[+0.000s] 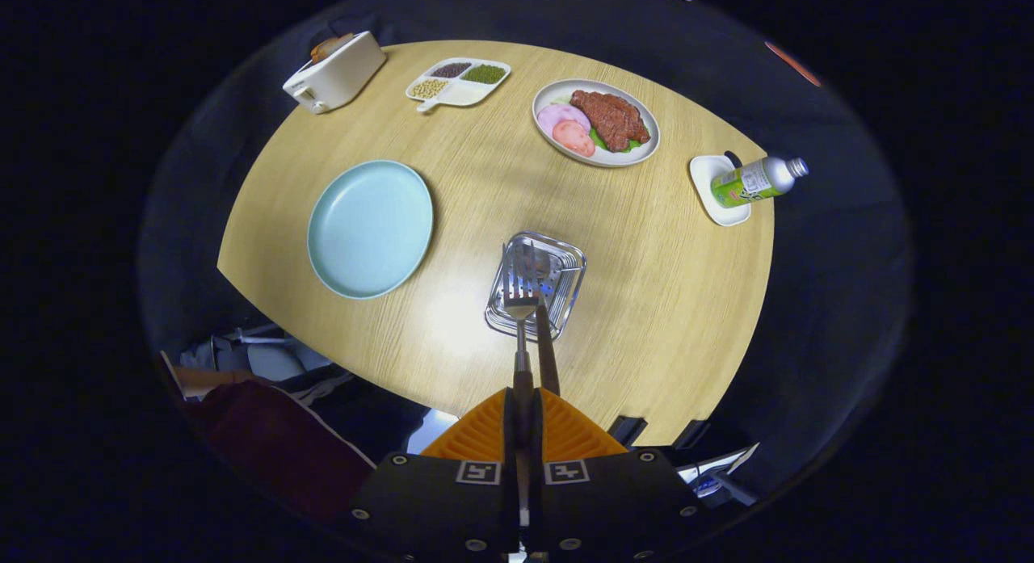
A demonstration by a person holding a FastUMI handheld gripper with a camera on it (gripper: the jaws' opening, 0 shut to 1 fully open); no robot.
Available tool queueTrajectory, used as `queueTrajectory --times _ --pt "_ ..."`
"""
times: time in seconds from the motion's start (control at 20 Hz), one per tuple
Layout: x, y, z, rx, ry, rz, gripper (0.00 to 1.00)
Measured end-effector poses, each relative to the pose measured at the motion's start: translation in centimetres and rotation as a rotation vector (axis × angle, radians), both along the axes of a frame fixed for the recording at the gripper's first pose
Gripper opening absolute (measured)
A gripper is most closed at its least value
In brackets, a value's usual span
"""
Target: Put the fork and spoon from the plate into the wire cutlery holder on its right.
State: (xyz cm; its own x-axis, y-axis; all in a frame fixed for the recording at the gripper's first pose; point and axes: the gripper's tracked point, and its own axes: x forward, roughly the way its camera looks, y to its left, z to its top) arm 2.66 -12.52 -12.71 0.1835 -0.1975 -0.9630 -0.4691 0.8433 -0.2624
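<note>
My gripper (523, 401) is shut on the dark handle of a fork (519, 298), which points ahead with its tines over the wire cutlery holder (572, 282). The holder stands on the wooden table (662, 304) just beyond the fingers. A spoon (535, 264) shows with its bowl over or in the holder. Its dark handle runs back beside the fork's to the right finger; I cannot tell whether the fingers press on it. The light blue plate (370, 228) lies to the left of the holder with nothing on it.
Far across the table are a white toaster (335, 72), a divided dish of beans (458, 81) and a plate of meat and ham slices (596, 121). A green bottle (755, 181) lies on a small white dish at the right. Clutter sits below the table's near edge.
</note>
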Motion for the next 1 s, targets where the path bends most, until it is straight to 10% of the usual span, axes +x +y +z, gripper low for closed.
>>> queueTrajectory --times 1.0 --pt "3.5 -0.5 -4.3 -0.149 0.267 0.071 0.05"
